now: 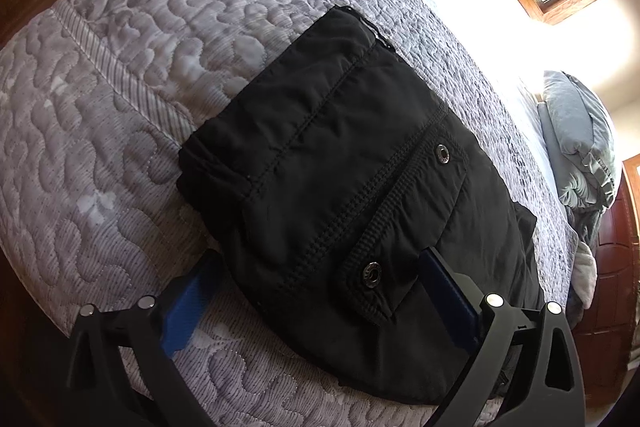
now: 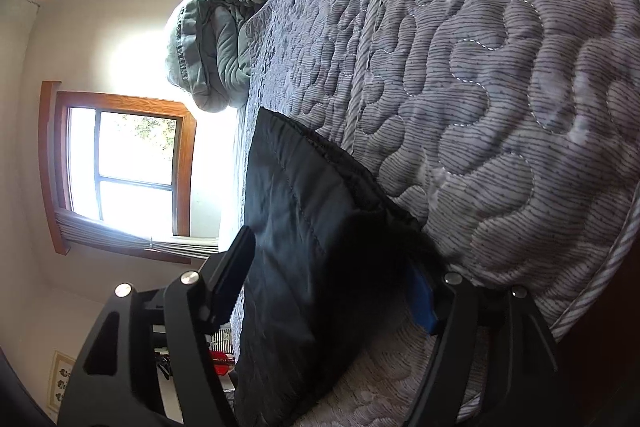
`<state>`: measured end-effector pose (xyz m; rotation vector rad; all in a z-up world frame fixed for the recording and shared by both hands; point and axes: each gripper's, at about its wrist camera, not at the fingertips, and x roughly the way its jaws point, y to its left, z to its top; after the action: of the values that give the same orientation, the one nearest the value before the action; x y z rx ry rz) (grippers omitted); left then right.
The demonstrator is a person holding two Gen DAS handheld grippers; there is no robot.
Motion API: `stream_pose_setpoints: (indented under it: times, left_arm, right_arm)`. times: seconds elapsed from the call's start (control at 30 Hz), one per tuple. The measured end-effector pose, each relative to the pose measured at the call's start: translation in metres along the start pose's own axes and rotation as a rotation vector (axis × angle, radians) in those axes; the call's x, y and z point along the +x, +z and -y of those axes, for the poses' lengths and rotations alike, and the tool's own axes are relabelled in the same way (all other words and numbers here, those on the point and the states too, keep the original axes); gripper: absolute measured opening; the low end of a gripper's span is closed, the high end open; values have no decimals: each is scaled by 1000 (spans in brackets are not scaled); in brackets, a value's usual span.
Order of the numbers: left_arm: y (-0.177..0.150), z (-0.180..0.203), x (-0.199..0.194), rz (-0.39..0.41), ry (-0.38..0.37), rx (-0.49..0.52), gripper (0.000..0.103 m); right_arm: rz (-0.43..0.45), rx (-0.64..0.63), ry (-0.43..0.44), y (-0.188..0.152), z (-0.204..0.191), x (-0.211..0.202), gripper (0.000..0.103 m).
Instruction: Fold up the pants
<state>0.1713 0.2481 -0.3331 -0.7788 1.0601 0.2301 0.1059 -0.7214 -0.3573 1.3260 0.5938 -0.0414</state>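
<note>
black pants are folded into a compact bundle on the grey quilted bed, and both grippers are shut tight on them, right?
Not quite. The left gripper and right gripper both stand open around the black pants, as each wrist view shows. The pants are indeed folded compactly on the grey quilted bed.

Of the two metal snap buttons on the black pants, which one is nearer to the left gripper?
The lower snap, on the flap corner beside the left gripper's blue finger. The other snap sits farther up the pants.
</note>
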Motion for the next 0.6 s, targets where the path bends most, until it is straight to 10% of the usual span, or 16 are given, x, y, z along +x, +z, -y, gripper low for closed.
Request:
stream_pose_setpoints:
  times: [0.03, 0.1, 0.6]
  left_arm:
    - [0, 1, 0, 3, -2, -4, 99]
    - [1, 3, 3, 4, -3, -13, 99]
    - [7, 6, 3, -16, -6, -7, 99]
  right_arm:
    - [0, -4, -6, 0, -2, 2, 68]
    - [-26, -22, -2, 0, -8, 6, 34]
    - [-49, -141, -97, 4, -60, 3, 19]
